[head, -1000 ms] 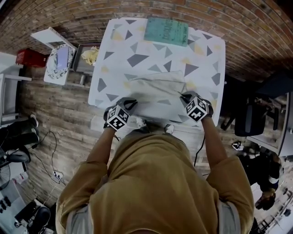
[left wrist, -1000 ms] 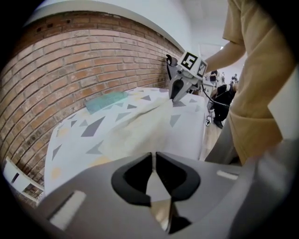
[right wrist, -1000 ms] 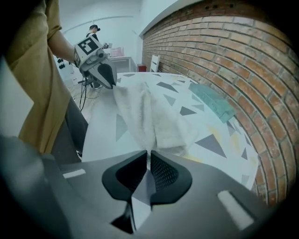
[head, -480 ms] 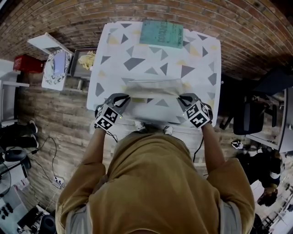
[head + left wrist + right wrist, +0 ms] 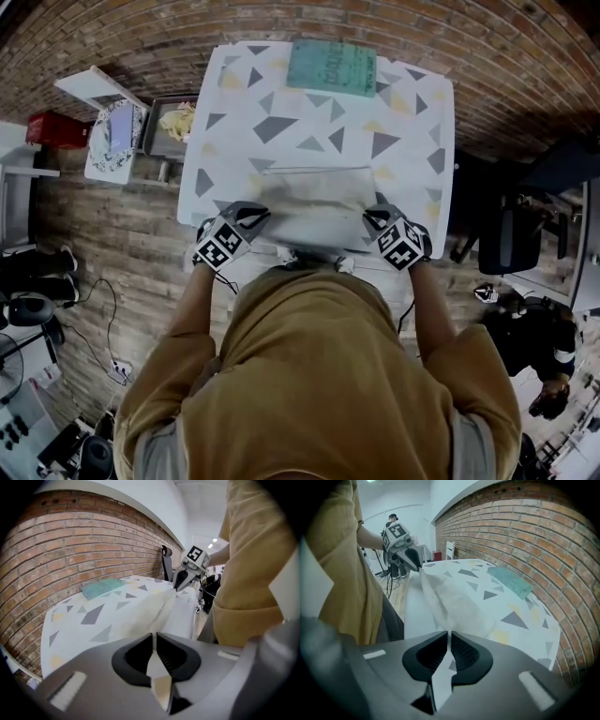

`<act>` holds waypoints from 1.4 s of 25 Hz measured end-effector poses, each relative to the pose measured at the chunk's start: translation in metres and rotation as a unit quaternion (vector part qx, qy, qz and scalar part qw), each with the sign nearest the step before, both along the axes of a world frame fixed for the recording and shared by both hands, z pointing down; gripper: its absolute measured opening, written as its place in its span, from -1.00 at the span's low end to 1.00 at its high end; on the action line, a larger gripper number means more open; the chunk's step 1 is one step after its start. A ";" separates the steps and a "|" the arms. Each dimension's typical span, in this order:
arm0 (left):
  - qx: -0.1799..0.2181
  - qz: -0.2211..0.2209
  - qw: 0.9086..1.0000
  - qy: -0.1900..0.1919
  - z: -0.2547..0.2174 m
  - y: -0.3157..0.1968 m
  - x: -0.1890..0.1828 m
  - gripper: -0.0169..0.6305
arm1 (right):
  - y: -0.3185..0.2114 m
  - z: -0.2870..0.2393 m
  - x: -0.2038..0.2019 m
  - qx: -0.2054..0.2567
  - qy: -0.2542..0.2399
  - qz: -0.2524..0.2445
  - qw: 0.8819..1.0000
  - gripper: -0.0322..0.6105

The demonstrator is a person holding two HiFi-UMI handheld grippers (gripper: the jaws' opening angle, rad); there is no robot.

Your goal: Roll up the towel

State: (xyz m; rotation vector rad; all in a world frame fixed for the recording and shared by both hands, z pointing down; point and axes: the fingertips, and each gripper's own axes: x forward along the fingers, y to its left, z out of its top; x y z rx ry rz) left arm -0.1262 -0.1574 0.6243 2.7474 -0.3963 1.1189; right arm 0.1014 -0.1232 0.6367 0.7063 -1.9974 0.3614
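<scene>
Head view: I am looking down on a pale cream cloth towel point(image 5: 319, 197) that lies at the near edge of the table point(image 5: 417, 131), midway between its near corners, on a white cover printed with grey and yellow triangles.
Left gripper: the left gripper point(image 5: 253, 215) has its jaws pressed together on the towel's near left corner. Its own view shows the cloth nipped between the pads.
Right gripper: the right gripper point(image 5: 373, 217) pinches the near right corner in the same way, with a flap of fabric running through the closed jaws.
Why held so: I judge that the grip on both corners holds the near hem taut and level, so the first turn of the roll starts straight.
Edges: the near hem rises off the table toward both grippers, and the far hem lies flat around the table's middle.
Room to move: bare cover stretches beyond the towel toward the far edge, where a folded teal cloth point(image 5: 331, 66) rests well apart. I reckon the roll can run forward unhindered.
</scene>
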 end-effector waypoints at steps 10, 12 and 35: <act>-0.111 -0.070 0.990 0.049 0.023 -0.028 -0.007 -0.68 | -0.042 0.001 0.006 -0.080 -0.061 0.037 0.994 -0.80; -0.143 -0.093 0.983 0.063 0.026 -0.029 -0.006 -0.67 | -0.047 0.010 0.007 -0.098 -0.062 0.047 0.992 -0.80; 0.054 -0.224 0.973 0.022 0.000 -0.065 -0.023 -0.30 | -0.066 0.008 0.025 0.108 0.037 0.046 0.992 -0.48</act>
